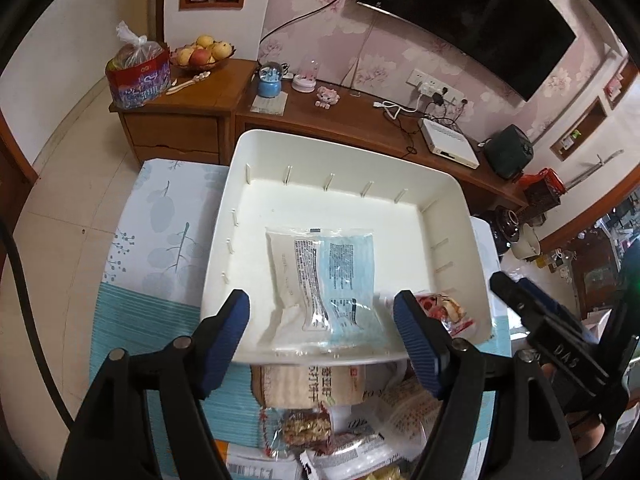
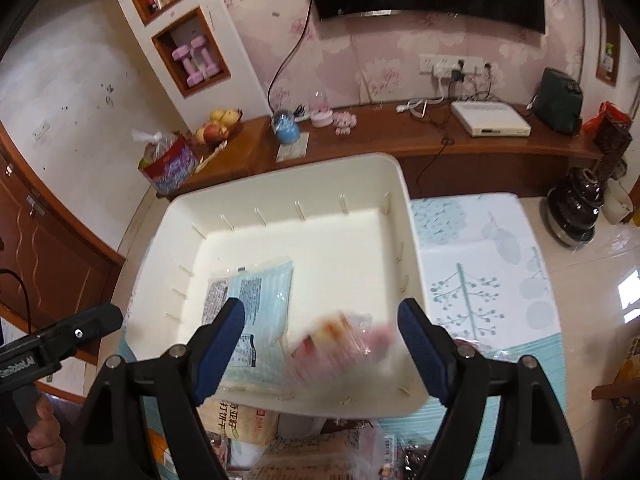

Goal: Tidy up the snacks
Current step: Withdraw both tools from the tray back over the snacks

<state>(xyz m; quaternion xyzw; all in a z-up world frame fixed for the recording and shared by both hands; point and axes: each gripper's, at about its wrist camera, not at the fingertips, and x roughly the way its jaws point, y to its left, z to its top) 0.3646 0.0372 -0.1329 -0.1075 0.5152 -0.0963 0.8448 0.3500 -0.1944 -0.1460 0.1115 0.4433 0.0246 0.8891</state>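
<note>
The white bin (image 1: 344,152) stood on the leaf-print tablecloth (image 1: 168,216), its floor largely bare. A pale blue flat packet (image 1: 332,280) lay printed-side up on the bin floor, toward the near wall. Beside it, in the near right-hand corner, lay a red-and-white wrapped snack (image 1: 440,308); in the right wrist view the same item (image 2: 344,344) appeared smeared by motion blur, so whether it had fully settled could not be told. The left gripper (image 1: 320,340) was poised above the near rim with jaws parted and nothing between its blue pads (image 1: 224,336). The right gripper (image 2: 320,348) likewise stood parted over the near wall, its pads clear of the blurred snack below; it gripped nothing. The remaining loose snacks (image 1: 316,420) were heaped on the cloth just in front of the bin, including a beige cracker pack (image 1: 312,384) lying against the near wall. In my judgement the step in hand was the release of items into the bin, with most of the pile not yet transferred. To do it well, each gripper ought to clear the rim before returning to the heap, take one packet at a time by its flat faces, and lay later packets toward the vacant far half so that nothing stacks crookedly.
</note>
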